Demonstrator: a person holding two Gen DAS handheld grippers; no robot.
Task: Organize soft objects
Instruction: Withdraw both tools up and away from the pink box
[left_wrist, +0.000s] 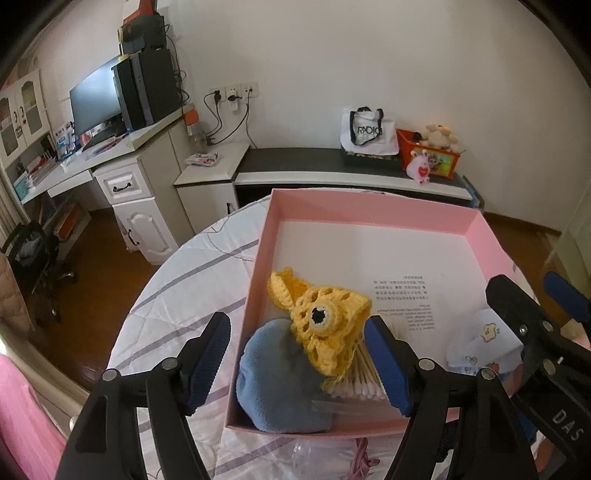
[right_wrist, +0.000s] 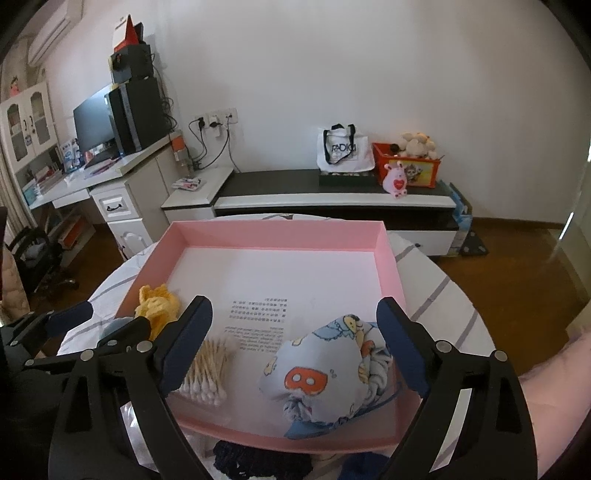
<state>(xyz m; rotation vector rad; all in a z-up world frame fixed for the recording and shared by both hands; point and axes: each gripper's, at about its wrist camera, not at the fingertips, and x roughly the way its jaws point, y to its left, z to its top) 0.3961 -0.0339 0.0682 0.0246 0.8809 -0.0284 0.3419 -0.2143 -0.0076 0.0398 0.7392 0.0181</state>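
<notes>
Both releases look finished: the left gripper stands with jaws parted around the yellow crochet piece and grey-blue fleece, pads clear of them, low centre of its frame; the right gripper is likewise spread over the printed cloth bundle. All lie inside the pink box, beside the cotton swabs. The best exit is probably straight back and up, so no pad snags yarn. The box sits on a striped cloth over a round table; something dark, possibly knitwear, waits at the right view's bottom edge.
</notes>
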